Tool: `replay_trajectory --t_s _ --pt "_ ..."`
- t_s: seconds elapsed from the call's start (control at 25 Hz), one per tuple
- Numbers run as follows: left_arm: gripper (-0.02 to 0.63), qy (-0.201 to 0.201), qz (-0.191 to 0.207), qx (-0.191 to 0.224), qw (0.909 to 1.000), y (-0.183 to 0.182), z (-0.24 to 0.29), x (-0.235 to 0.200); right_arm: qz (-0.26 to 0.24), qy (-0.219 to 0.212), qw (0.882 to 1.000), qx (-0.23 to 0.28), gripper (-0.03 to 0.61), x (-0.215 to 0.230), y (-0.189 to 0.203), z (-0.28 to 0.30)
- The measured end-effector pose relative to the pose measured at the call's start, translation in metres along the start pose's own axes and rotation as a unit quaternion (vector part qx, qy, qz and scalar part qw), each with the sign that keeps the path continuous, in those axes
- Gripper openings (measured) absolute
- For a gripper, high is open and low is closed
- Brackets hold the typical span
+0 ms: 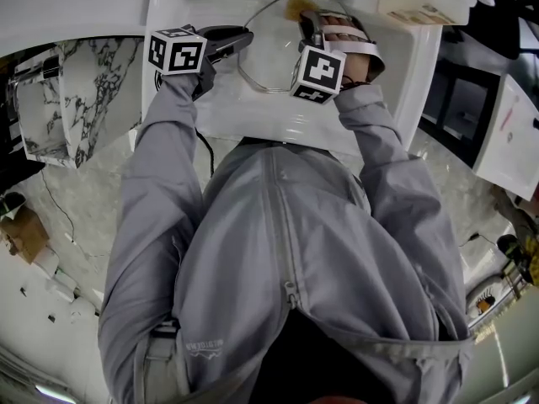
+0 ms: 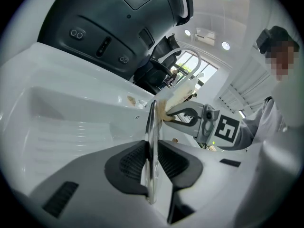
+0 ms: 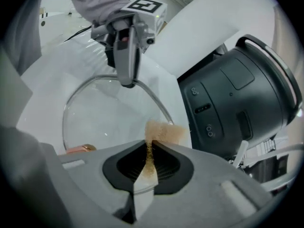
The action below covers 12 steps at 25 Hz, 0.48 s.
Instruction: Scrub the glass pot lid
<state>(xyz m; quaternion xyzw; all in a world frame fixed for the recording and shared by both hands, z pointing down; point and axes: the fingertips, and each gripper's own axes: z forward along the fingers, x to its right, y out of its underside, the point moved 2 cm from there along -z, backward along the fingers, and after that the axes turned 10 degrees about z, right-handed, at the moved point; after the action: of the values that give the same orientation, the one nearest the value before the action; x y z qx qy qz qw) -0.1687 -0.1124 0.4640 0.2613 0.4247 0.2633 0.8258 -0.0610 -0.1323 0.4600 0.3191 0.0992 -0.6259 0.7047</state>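
The round glass pot lid [image 1: 268, 50] is held tilted over the white sink [image 1: 410, 78]. My left gripper [image 1: 242, 37] is shut on its rim; in the left gripper view the lid [image 2: 152, 127] runs edge-on between the dark pads [image 2: 133, 163]. My right gripper [image 1: 306, 19] is shut on a tan sponge [image 1: 295, 7]. In the right gripper view the sponge [image 3: 160, 133] sticks out past the jaws and lies against the lid's [image 3: 107, 115] near rim, while the left gripper [image 3: 127, 82] clamps the far rim. The right gripper [image 2: 190, 118] and sponge [image 2: 176, 99] also show beside the lid.
A large black appliance [image 3: 237, 94] stands right beside the sink, close to the lid. A white bottle [image 1: 425, 2] sits at the sink's far right corner. A curved faucet [image 2: 183, 55] rises behind the lid. A marble counter [image 1: 93, 91] lies to the left.
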Motion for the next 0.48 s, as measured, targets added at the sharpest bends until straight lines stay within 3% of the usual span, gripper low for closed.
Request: replay_trajectory --t_s 0.16,0.32,0.48 --pt "0.060 -0.001 -0.002 0.002 1.0000 0.000 0.000 0.000 -0.033 -0.035 0.999 -0.010 0.030 -0.037 0.002 -0.010" --pt "0.060 -0.002 -0.002 0.004 1.0000 0.000 0.000 0.000 -0.010 -0.079 0.997 -0.008 0.029 -0.065 -0.004 -0.021" --pt "0.060 -0.004 -0.006 0.007 0.9999 0.000 0.000 0.001 -0.019 -0.069 0.997 -0.027 0.029 -0.076 -0.003 -0.022"
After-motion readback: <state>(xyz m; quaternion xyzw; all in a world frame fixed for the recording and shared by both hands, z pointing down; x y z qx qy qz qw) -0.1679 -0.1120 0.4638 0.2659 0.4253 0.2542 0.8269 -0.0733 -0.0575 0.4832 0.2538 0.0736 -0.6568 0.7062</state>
